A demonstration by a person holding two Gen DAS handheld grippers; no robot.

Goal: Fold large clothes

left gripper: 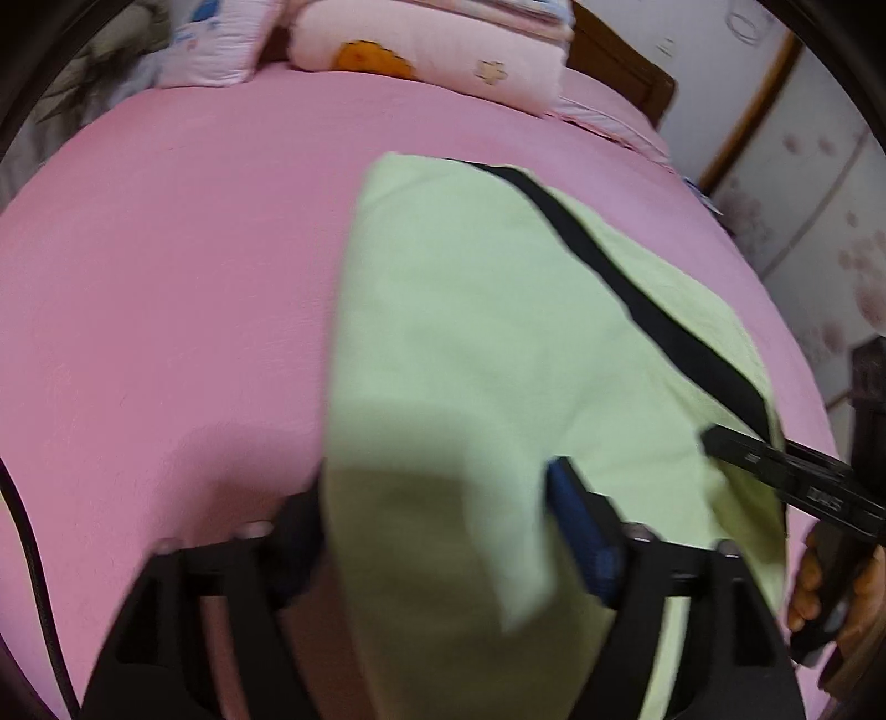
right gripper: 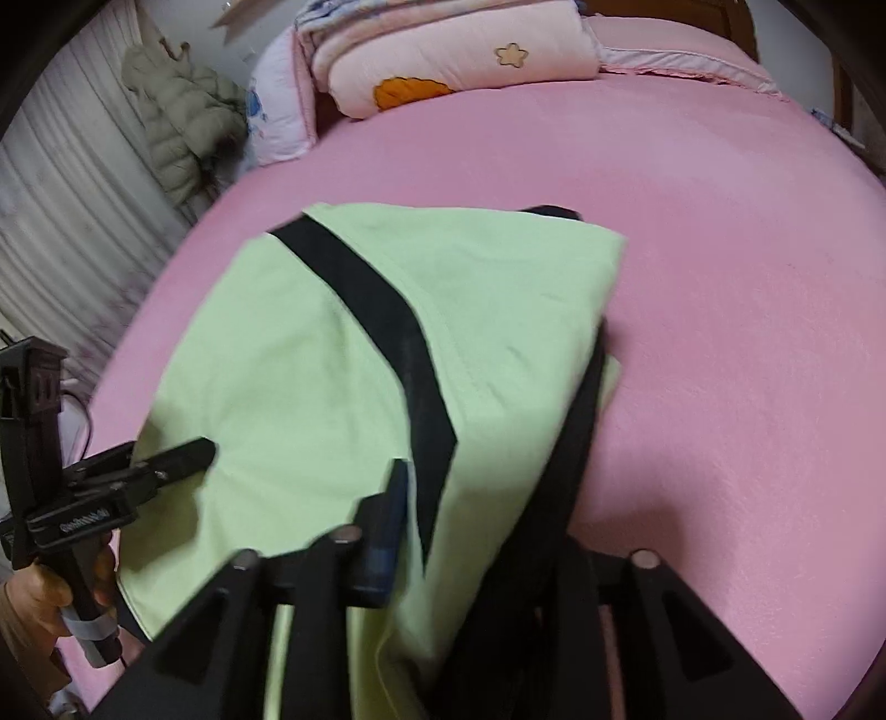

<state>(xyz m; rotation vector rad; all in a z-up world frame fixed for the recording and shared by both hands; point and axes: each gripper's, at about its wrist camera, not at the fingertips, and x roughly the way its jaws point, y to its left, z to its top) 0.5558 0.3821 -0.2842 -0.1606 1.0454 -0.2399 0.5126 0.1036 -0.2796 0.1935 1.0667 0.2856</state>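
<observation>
One soft lime-green garment (right gripper: 332,354), black-banded, on smooth pink sheet (right gripper: 720,332).

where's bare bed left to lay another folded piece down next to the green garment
Bare pink sheet lies between the green garment and the stacked pink bedding at the headboard, and along both of its long sides, widest in the left wrist view. The near edge is crowded: left gripper and right gripper both straddle the cloth there.

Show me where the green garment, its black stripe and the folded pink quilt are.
green garment (right gripper: 310,354): right wrist view, on its flat green cloth.
black stripe (right gripper: 382,310): right wrist view, mid-band.
folded pink quilt (left gripper: 443,39): left wrist view, on its front face.
</observation>
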